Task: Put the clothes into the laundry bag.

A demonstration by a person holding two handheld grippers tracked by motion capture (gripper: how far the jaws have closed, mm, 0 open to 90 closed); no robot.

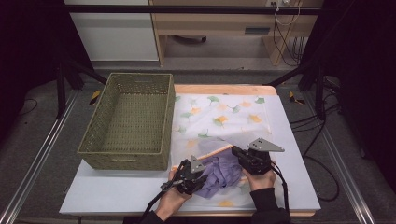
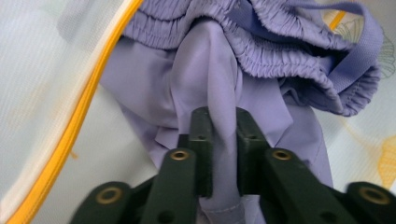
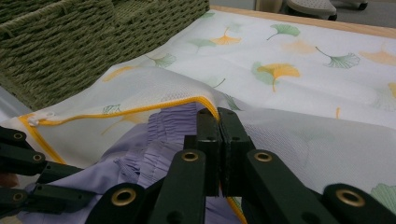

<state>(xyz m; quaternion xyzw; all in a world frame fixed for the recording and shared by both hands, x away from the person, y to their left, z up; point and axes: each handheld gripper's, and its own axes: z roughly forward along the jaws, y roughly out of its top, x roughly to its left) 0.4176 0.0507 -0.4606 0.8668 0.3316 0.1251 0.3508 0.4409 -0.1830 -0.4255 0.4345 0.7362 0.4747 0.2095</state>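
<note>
Left gripper [image 2: 218, 140] pinching fold of purple garment [image 2: 261, 56], fabric clamped between jaws. Right gripper [image 3: 218, 140] clamped shut on yellow zipper edge [image 3: 140, 109] of mesh laundry bag [image 3: 299, 84], holding mouth up. Garment bunched at bag opening, near front edge of table [image 1: 116, 193], half under mesh. Green woven basket [image 1: 128, 121] sits just left of bag.

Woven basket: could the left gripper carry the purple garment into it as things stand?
Probably not yet. The left gripper pinches the purple garment, but the garment lies in the mesh laundry bag, whose yellow-zippered edge the right gripper holds; the woven basket sits close.
</note>
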